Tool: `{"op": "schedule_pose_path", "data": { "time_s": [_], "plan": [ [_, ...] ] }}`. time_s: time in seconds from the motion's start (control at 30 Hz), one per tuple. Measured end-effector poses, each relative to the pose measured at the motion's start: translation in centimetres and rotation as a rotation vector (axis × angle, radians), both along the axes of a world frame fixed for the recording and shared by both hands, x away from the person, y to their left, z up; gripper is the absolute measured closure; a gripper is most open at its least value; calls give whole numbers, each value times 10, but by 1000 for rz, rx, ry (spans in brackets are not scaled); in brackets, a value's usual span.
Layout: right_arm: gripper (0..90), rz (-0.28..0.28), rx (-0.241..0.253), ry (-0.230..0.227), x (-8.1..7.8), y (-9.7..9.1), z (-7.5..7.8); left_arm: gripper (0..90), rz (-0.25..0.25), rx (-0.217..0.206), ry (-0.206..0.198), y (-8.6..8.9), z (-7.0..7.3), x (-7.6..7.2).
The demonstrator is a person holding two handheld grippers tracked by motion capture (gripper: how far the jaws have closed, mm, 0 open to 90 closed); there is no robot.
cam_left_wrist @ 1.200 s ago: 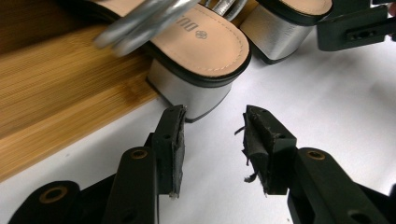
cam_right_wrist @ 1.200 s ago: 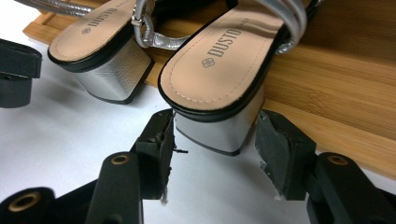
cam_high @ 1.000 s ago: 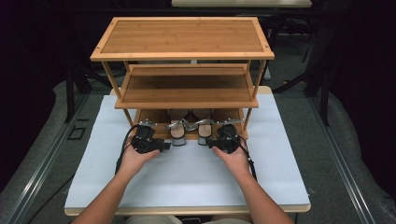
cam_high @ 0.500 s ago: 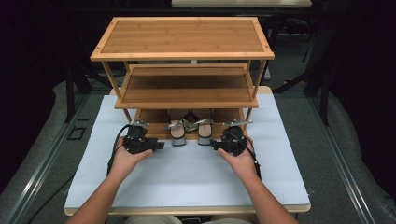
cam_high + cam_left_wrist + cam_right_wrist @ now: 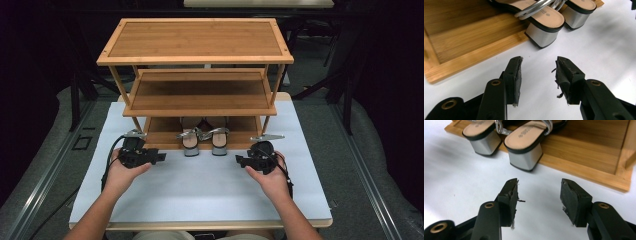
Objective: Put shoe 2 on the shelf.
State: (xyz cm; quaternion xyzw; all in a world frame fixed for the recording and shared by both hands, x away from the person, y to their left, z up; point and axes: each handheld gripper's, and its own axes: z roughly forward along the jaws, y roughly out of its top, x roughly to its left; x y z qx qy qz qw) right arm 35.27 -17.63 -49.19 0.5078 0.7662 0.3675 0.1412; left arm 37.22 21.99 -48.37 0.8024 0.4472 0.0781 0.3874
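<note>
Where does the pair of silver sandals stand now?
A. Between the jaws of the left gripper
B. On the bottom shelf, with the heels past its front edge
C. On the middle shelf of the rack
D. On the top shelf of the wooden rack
B: the sandals sit on the bottom shelf of the rack, and their block heels reach over its front edge above the white table.

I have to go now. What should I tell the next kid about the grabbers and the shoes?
Left gripper: open, nothing between its fingers, over the white table left of the shoes.
Right gripper: open and empty; its jaws have just been closing a little.
Shoes: two silver sandals sit side by side on the bottom shelf of the wooden rack, heels sticking out over the front edge.
Done: sandals are on the rack, both released.
Left: top and middle shelves look bare; nothing else to load is in sight.
</note>
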Motion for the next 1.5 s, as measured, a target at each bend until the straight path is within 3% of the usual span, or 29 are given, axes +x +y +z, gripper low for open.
{"op": "schedule_pose_path", "data": {
  "time_s": [0.07,0.17,0.2,0.23,0.47,0.63,0.83,0.93,1.17,1.2,1.23,1.27,1.5],
  "plan": [
    [483,18,-3,-6,-5,-5,0,558,6,-4,-1,5,0,-4],
    [484,-21,-52,-31,-15,-10,-1,555,15,-8,-7,11,-1,-8],
    [484,17,-13,-22,-17,-13,-1,555,18,-10,-8,13,-3,-10],
    [484,-14,-32,-31,-20,-14,-2,555,22,-12,-5,15,-4,-12],
    [479,-53,4,-40,-40,-26,-13,555,46,-14,3,31,-22,-23],
    [478,-78,40,-42,-50,-37,-22,554,63,-12,-14,43,-33,-33],
    [478,-152,58,-78,-59,-49,-32,544,67,-20,-23,53,-47,-43],
    [476,-172,93,-74,-62,-52,-38,540,72,-23,-27,55,-52,-44],
    [475,-190,76,-107,-74,-57,-51,532,57,-40,-13,50,-62,-47],
    [473,-204,62,-103,-75,-57,-52,530,51,-36,-13,50,-63,-47],
    [472,-183,93,-106,-75,-59,-54,530,46,-40,-13,48,-65,-48],
    [472,-208,76,-105,-75,-59,-57,530,41,-37,-13,48,-66,-48],
    [467,-196,89,-84,-73,-55,-65,524,56,-54,-10,44,-72,-46]
  ]
}}
